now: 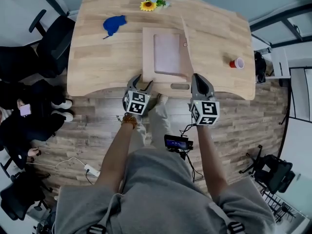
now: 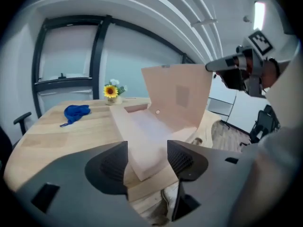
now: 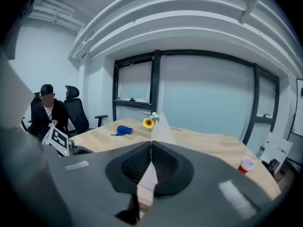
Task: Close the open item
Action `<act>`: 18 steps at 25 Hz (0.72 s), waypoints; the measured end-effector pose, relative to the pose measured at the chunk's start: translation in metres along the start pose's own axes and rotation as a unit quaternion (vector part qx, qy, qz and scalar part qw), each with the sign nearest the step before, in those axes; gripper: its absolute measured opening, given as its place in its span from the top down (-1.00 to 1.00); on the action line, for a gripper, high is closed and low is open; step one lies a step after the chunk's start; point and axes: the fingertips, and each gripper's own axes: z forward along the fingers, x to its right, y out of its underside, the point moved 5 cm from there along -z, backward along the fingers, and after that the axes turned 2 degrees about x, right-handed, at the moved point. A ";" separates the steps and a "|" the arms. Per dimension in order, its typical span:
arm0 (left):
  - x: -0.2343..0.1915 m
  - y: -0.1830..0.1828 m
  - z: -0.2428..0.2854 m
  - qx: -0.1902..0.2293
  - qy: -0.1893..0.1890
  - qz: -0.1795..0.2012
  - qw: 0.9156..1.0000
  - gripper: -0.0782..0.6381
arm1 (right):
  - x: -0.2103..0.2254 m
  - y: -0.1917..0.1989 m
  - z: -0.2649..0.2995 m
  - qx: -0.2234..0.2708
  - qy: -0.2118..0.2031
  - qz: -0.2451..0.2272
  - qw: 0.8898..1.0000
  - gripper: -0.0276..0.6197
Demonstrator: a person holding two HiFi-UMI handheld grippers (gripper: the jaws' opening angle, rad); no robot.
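At the far left of the head view a person in dark clothes sits beside the desk, with a black office chair near its left end. A crumpled blue cloth lies on the desk's left part, well apart from everything else.

The left tool hovers at the near edge of the desk. Its own view shows its jaws spread wide, released, with the near corner of the box standing between them (whether either jaw touches the cardboard cannot be told). The left tool grips nothing.

The box sits in the middle of the desk, a shallow tan cardboard tray with a pale lining, open at the top. Its lid stands upright along the box's right side; from the head view it shows only as a thin edge. A small pot of flowers, a sunflower among them, stands at the far edge of the desk behind the box.

The right tool is at the near end of that upright lid. In its own view the jaws are clenched together on the lid, the thin cardboard sheet running up from between them, so the right tool is grasping the lid by its edge.

Farther right a red cup stands alone on the desk, well apart from the box.
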 end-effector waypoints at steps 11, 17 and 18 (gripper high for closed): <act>0.011 0.024 0.030 -0.066 0.074 0.203 0.974 0.06 | 0.003 0.004 -0.006 -0.001 -0.028 0.026 0.999 0.87; 0.000 0.034 0.030 -0.074 0.013 0.185 0.980 0.06 | -0.008 0.009 -0.003 -0.008 -0.055 0.021 0.998 0.87; 0.000 0.034 0.030 -0.073 0.011 0.178 0.981 0.06 | -0.011 0.010 -0.002 -0.010 -0.059 0.019 0.998 0.87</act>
